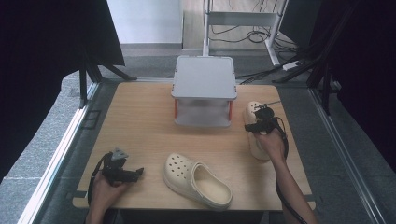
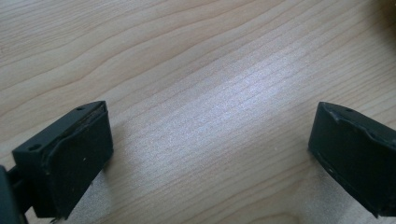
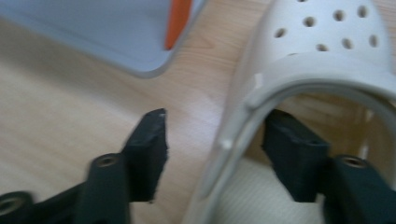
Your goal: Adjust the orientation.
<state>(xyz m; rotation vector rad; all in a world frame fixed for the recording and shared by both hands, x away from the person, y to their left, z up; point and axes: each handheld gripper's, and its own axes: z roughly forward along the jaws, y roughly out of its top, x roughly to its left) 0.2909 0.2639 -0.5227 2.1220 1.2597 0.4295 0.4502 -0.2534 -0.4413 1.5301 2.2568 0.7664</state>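
Two cream clogs lie on the wooden table [image 1: 140,121]. One clog [image 1: 196,179] rests at the front centre, toe pointing back left. The other clog [image 1: 254,144] lies at the right, by the grey box. My right gripper [image 1: 258,119] is over that clog. In the right gripper view its jaws [image 3: 217,126] straddle the side wall of the clog [image 3: 327,42], one outside and one inside the shoe opening, with a gap left at the outer jaw. My left gripper [image 1: 137,173] rests near the front left corner, open [image 2: 212,112] over bare wood.
A grey lidded box [image 1: 204,77] with orange side latches [image 3: 177,23] stands at the back centre of the table, close to the right clog's toe. Black curtains flank both sides, and cables lie on the floor behind.
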